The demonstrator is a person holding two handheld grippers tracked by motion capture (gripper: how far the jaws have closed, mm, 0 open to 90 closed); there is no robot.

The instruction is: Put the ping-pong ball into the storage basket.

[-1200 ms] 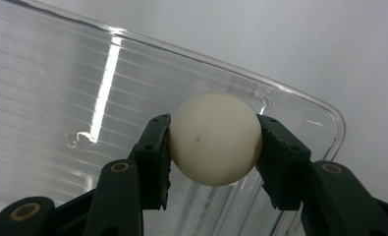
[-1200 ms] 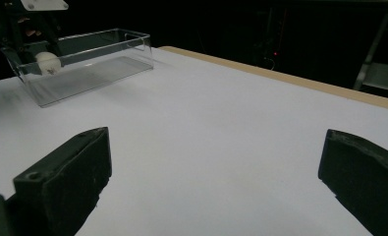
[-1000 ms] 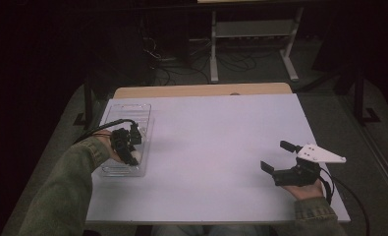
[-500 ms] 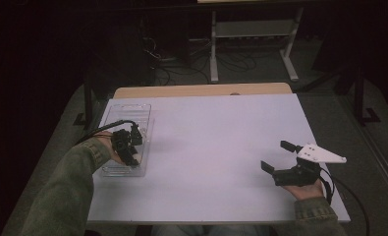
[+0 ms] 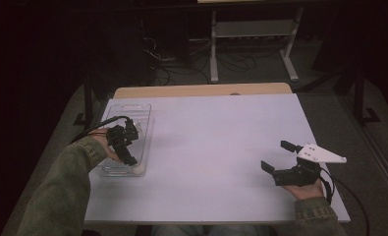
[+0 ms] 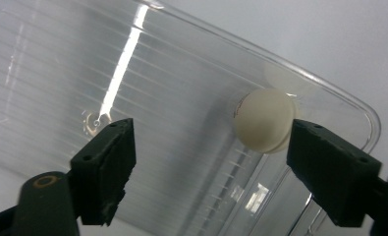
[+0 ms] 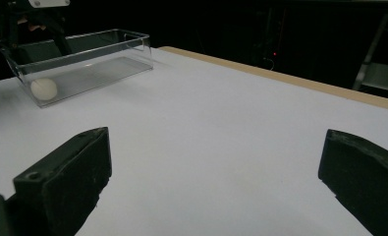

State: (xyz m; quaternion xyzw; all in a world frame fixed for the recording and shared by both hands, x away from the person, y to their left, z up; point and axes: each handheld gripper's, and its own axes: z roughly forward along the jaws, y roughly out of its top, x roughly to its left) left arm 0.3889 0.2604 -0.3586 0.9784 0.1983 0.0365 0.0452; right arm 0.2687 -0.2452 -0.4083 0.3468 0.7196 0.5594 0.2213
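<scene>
The white rectangular table [image 5: 216, 147] carries a clear plastic rectangular tray [image 5: 142, 110] along its left edge, nearer the person's side than the far side. Inside the tray, a small off-white ball [image 6: 263, 120] lies in the near corner, against the tray's end wall; the right gripper view shows it resting on the tray floor there [image 7: 43, 89].

The left gripper [image 5: 127, 145] hangs over the near half of the tray, pointing down into it. In the left gripper view its jaws stand wide apart with nothing between them; the ball sits just beside the inner face of one jaw, at its tip, and I cannot tell whether they touch. The right gripper [image 5: 280, 160] rests near the table's near right corner, jaws spread wide and holding nothing, well apart from the tray.

As I judge it, the ball is already in the tray, so the placing looks done. What seems left is for the left gripper to lift clear of the tray.
</scene>
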